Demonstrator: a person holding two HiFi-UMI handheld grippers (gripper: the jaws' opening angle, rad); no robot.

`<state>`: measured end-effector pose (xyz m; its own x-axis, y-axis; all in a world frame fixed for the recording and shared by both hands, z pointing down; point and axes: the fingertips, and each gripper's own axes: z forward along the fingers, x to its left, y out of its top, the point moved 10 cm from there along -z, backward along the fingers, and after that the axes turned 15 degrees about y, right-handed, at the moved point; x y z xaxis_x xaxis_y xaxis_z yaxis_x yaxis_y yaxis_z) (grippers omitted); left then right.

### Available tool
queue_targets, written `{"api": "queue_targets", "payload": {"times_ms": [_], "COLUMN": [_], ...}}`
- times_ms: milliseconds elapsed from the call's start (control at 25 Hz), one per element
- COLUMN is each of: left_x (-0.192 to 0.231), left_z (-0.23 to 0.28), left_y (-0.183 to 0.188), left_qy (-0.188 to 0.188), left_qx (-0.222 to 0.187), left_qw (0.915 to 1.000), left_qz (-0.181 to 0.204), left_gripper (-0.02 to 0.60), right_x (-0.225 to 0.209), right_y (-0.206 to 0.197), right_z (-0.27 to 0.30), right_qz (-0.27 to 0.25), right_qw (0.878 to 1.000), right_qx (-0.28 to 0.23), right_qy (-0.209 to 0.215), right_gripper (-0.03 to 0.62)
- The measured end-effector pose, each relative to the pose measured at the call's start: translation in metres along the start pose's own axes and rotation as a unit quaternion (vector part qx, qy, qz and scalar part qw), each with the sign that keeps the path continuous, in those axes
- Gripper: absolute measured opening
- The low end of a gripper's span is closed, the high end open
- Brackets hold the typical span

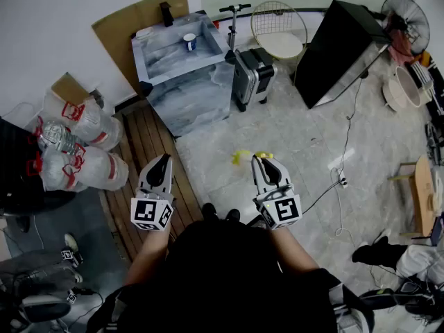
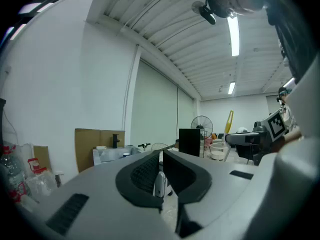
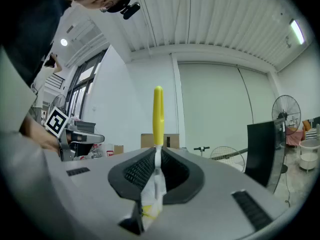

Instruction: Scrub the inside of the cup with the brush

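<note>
**Brush may slip, cup may tip**

The right gripper (image 1: 262, 159) is closed on the brush (image 3: 158, 115), and the yellow part sticks out past the 2 jaws. The left gripper (image 1: 164, 160) is closed with nothing in it. The cup (image 1: 189, 41) stands in the sink (image 1: 198, 96), well apart from both. I think the brush may turn or slip in this narrow grip when it presses on the cup wall. With nothing holding it, the cup may tip or slide.
</note>
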<state>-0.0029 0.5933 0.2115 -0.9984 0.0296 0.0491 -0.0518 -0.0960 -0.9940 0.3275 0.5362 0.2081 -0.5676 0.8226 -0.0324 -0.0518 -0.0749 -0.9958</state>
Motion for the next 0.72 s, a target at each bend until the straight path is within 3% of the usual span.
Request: {"api": "queue_targets", "payload": {"times_ms": [400,640,720], "left_x": [-0.005,-0.015,-0.019], "left_z": [0.005,0.008,0.008], "left_y": [0.0,-0.008,-0.008], "left_qy": [-0.009,-0.072,-0.076], "left_qx": [-0.001,0.012,0.01], "left_qw": [1.0,0.9968,0.9965], "left_qz": [0.0,-0.031,-0.034], "left_gripper": [0.031,0.031,0.031], "right_x": [-0.003,-0.003,-0.006], "right_y": [0.0,-0.002,-0.001], "right_z": [-0.006,-0.016,-0.019], "right_qz": [0.001,0.016,0.022], "right_qw": [1.0,0.999,0.998], "right_qx": [-0.015,-0.04,-0.052], "right_qy": [0.013,0.02,0.026], "right_gripper": [0.044,0.044,0.044]}}
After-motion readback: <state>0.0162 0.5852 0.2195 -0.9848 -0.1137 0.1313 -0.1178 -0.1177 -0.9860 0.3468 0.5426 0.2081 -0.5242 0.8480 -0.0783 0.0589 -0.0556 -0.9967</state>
